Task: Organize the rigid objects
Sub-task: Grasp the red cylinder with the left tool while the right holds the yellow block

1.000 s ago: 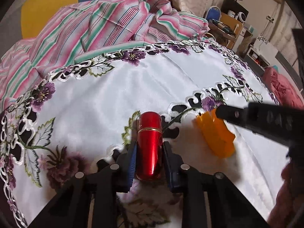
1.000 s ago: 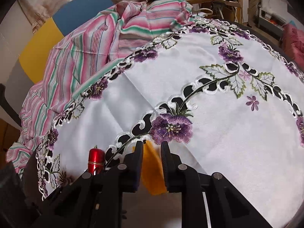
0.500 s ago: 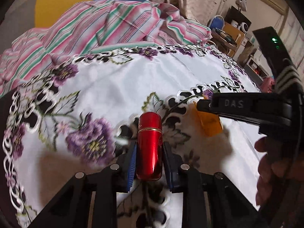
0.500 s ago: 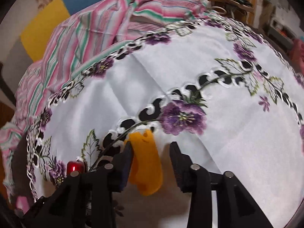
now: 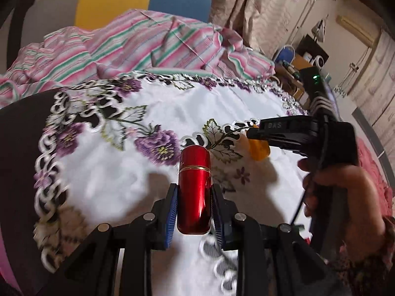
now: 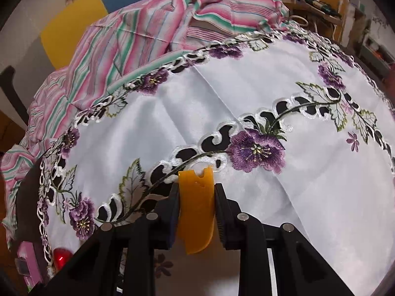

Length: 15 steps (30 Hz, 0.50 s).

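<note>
left gripper (image 5: 194, 212): fingers tight on the red tube (image 5: 194, 190), same grip as a second ago, now carried leftward over the tablecloth (image 5: 172, 113)
right gripper (image 6: 196, 207): fingers were apart half a second ago, now pinching the orange piece (image 6: 196, 204)
task: both items held, placement pending
</note>
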Tool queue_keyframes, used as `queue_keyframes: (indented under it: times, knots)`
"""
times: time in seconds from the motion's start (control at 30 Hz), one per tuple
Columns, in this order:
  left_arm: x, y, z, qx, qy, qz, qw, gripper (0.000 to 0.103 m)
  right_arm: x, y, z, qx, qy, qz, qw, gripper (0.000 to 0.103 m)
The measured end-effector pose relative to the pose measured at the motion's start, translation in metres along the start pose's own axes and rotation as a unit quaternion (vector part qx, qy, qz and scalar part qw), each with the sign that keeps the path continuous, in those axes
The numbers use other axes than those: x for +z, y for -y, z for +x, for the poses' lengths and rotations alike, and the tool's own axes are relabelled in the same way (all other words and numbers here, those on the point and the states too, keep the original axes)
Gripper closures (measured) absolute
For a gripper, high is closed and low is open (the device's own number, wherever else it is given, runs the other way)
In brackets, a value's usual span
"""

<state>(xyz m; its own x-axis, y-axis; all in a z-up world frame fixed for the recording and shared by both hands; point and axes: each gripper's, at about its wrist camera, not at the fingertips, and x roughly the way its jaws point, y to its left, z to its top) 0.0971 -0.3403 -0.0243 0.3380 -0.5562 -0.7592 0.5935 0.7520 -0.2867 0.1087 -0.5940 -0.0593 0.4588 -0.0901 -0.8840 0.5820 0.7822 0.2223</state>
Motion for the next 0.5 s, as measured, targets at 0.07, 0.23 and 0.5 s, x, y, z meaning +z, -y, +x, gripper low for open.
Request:
queue_keyframes:
  times: [0.07,0.23,0.5]
  knots:
    - [-0.006,-0.006,-0.013,-0.004,0.008,-0.009,0.9999,0.078,-0.001,-0.007,-0.003,0.006,0.004,-0.011,1.000,0.077]
    - [-0.028,-0.017,-0.043,0.009,0.027,-0.006,0.9996,0.078,-0.006,-0.023,-0.006,0.005,0.012,-0.046,0.999,0.077]
    - [-0.057,-0.050,-0.077,0.009,0.039,-0.051,0.9979,0.078,-0.012,-0.041,-0.018,-0.007,0.042,-0.093,0.995,0.077]
